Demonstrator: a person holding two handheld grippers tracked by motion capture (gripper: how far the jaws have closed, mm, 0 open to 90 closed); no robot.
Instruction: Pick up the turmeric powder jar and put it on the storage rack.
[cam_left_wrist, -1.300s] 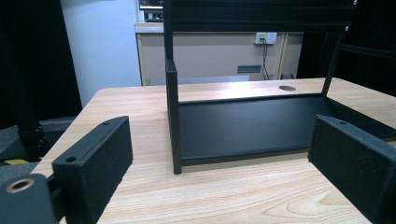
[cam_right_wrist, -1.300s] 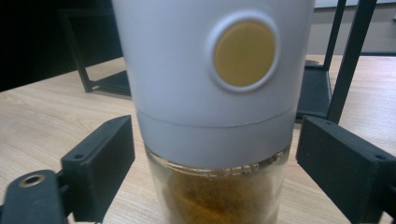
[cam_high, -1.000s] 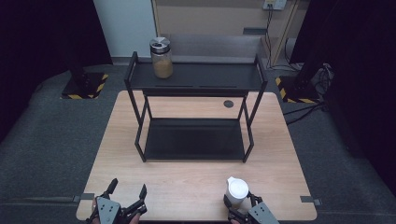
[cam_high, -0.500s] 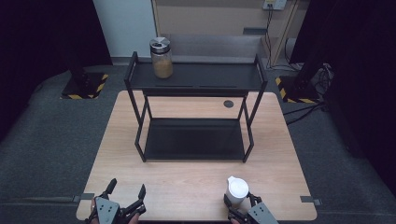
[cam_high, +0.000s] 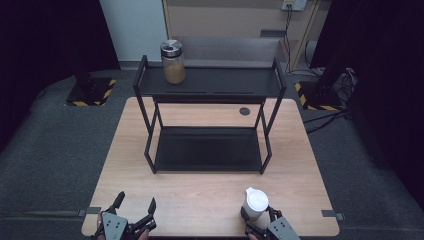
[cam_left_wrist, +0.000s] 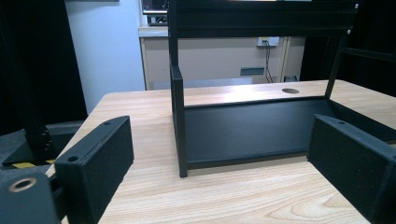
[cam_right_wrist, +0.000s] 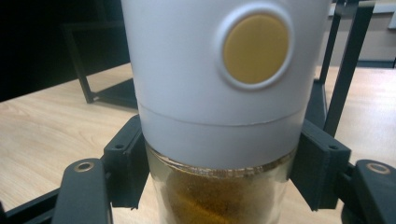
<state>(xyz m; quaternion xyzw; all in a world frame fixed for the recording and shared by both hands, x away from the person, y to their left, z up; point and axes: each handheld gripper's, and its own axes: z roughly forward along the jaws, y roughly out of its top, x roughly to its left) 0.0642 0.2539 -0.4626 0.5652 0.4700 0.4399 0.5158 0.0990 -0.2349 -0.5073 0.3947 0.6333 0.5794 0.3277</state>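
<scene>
- The right gripper (cam_high: 260, 221) sits low at the near edge of the counter (cam_high: 200, 195), pointing forward toward the black shelf rack (cam_high: 210, 120).
- Its fingers (cam_right_wrist: 126, 163) press both sides of a white-capped jar (cam_right_wrist: 219, 93) — upright between them, brown powder in its glass base.
- The left gripper (cam_high: 134, 216) is level, with fingers (cam_left_wrist: 100, 158) spread wide and empty; the rack stands ahead.
- Far beyond both, a metal-lidded jar (cam_high: 172, 62) stands on the rack's top shelf.

Pale wood-grain table (cam_high: 200, 195) with a smooth finish, matt black metal rack (cam_high: 210, 82), clear glass jar (cam_right_wrist: 219, 196) under a smooth white plastic cap (cam_right_wrist: 187, 70), matt black gripper pads (cam_left_wrist: 100, 154)
</scene>
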